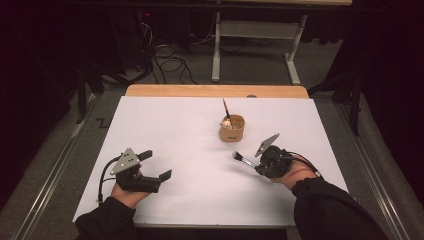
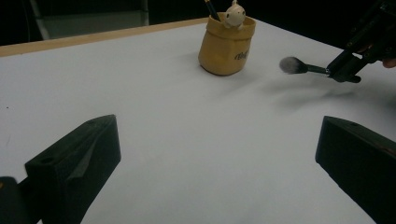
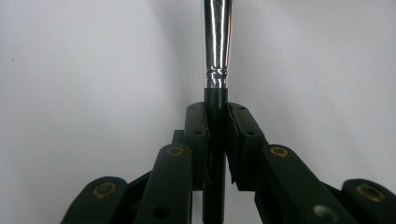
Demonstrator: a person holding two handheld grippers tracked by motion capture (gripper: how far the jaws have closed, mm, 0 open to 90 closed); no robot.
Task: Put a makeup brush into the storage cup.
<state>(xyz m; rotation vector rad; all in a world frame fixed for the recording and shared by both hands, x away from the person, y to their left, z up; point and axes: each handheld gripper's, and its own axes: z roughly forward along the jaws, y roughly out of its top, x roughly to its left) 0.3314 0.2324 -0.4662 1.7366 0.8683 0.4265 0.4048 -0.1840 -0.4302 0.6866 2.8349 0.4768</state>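
Makeup brush (image 1: 244, 159) sat clamped by its handle in your right hand-held gripper (image 1: 261, 165), bristles aimed toward the pen holder (image 1: 232, 128); your left hand-held gripper (image 1: 156, 165) waited, jaws apart.

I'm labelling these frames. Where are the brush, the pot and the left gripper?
brush (image 2: 293, 65), left gripper view, on its fluffy head
pot (image 1: 232, 131), high view, on its front wall
left gripper (image 1: 156, 165), high view, midway between its open fingertips
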